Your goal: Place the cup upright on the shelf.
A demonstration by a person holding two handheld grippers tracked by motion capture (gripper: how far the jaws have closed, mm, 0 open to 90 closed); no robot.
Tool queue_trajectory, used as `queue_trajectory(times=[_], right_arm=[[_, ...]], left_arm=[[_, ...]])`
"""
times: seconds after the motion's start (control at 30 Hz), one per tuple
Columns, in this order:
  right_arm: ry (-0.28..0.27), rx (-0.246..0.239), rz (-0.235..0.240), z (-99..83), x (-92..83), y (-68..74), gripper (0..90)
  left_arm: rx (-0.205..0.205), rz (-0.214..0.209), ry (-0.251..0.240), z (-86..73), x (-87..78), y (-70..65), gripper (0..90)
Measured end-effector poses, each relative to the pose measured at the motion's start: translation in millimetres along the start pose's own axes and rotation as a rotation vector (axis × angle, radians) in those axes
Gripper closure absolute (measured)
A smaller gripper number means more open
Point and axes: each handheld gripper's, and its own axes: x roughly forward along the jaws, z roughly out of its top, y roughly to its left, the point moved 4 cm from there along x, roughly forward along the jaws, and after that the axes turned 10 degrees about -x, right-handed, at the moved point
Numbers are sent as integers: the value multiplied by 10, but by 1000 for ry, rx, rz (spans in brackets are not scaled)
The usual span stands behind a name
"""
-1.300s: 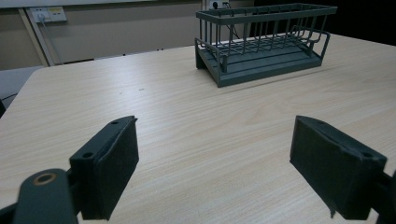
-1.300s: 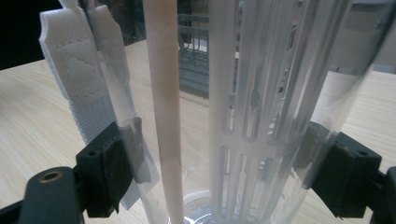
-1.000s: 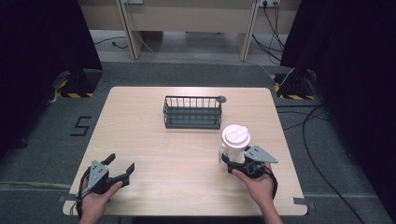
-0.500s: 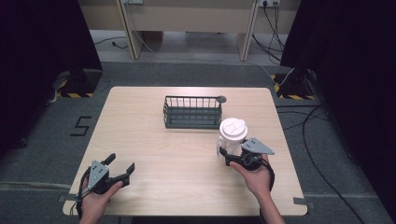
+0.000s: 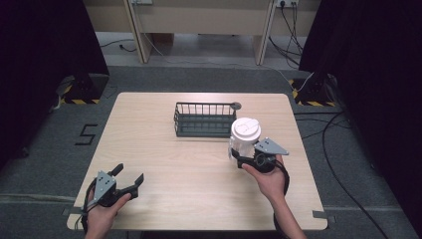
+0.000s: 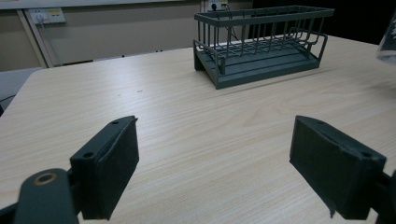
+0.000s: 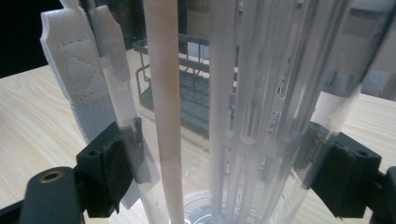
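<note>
High view, bottle position: clear plastic bottle (image 5: 244,141) with white lid, upright, right of centre, just near-right of wire basket (image 5: 204,119).
Right gripper (image 5: 238,158): jaws clamped on bottle's lower body.
Left gripper (image 5: 130,179): jaws spread, nothing held, near-left corner of table (image 5: 164,164).
Handling: probably light, stiff, smooth-walled; slip risk.
Hold point: lower body, below fabric strap (image 7: 77,70).

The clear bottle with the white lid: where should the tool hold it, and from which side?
Grip the clear bottle on its straight lower wall, below the wide white lid, coming in level from the person's side, as the right tool does now. The bottle stands upright, so its sides fit between the pads; the lid looks too broad, and the wire basket crowds the far side.
</note>
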Motion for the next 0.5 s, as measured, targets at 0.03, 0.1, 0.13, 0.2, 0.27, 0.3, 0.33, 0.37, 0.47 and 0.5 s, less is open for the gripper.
queue_trajectory(times=[0.03,0.1,0.13,0.2,0.27,0.3,0.33,0.37,0.47,0.5], right_arm=[[1,-2,1,12,12,-6,185],[3,1,1,35,33,-12,185],[5,1,0,54,57,-22,185],[5,-2,-2,64,70,-30,185],[9,0,0,80,92,-39,185],[13,-5,-3,98,110,-55,185],[13,-5,-3,98,110,-55,185],[12,0,-4,107,120,-60,185],[8,3,-6,147,153,-88,185],[10,2,-8,159,159,-95,185]], left_arm=[[0,0,0,0,0,0,151],[0,-1,0,0,2,-2,151],[-1,-1,0,0,2,-2,151],[0,-2,-1,1,2,-3,151],[2,-2,-1,2,0,-3,151],[2,-1,-1,2,-1,-3,151],[2,-1,-1,2,-1,-3,151],[2,-1,-1,2,-1,-3,151],[1,-2,-2,3,2,-9,151],[2,-2,-2,3,1,-11,151]])
